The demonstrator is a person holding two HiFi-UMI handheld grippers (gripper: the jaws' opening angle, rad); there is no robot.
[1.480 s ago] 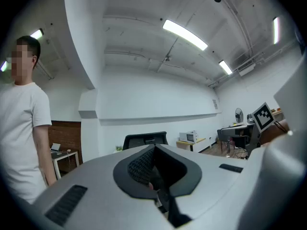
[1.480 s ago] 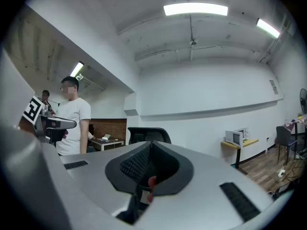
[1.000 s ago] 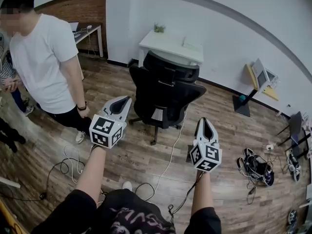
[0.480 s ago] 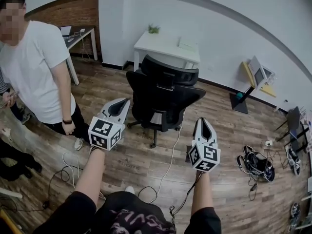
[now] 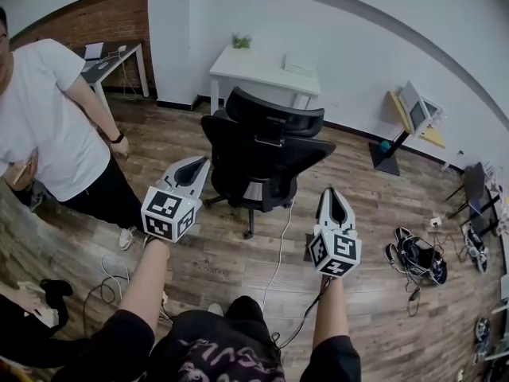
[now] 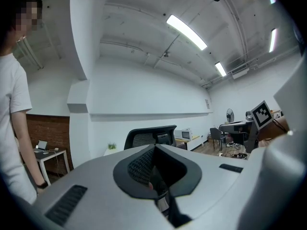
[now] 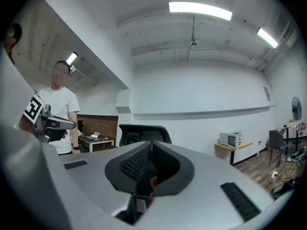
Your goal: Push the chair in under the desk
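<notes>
ok so the black office chair [image 5: 262, 153] is out on the wood floor [image 5: 231, 269], just in front of the white desk [image 5: 266, 68], not tucked under it yet. Backrest faces the camera, seat side points at the desk, headrest on top. The desk sits against the white wall [image 5: 358, 46] w/ a small plant [image 5: 240, 41] on its left corner.

left gripper [image 5: 195, 165] is held out level, jaws pressed together, nothing btw them. In the head view its tip sits near the chair's left edge. The left gripper view shows the backrest a bit beyond the jaws though, so not touching afaict. right gripper [image 5: 334, 197] same deal: jaws clamped together on nothing, pointing past the chair's right side, w/ a strip of floor btw it and the chair base. The two grippers are well apart, one each side of the chair.

A white cable [image 5: 280, 245] runs down the floor beside the chair base toward the person holding the grippers. A bystander in a white tee [image 5: 48, 134] stands off to the left, clear of the chair. Behind them there's a second desk [image 5: 119, 54] by the brick wall [image 5: 95, 18] w/ a laptop [image 5: 94, 51] on it. Over on the right: a screen on a stand [image 5: 413, 110] near the wall, and a tangle of cables [image 5: 417, 261] on the floor.
</notes>
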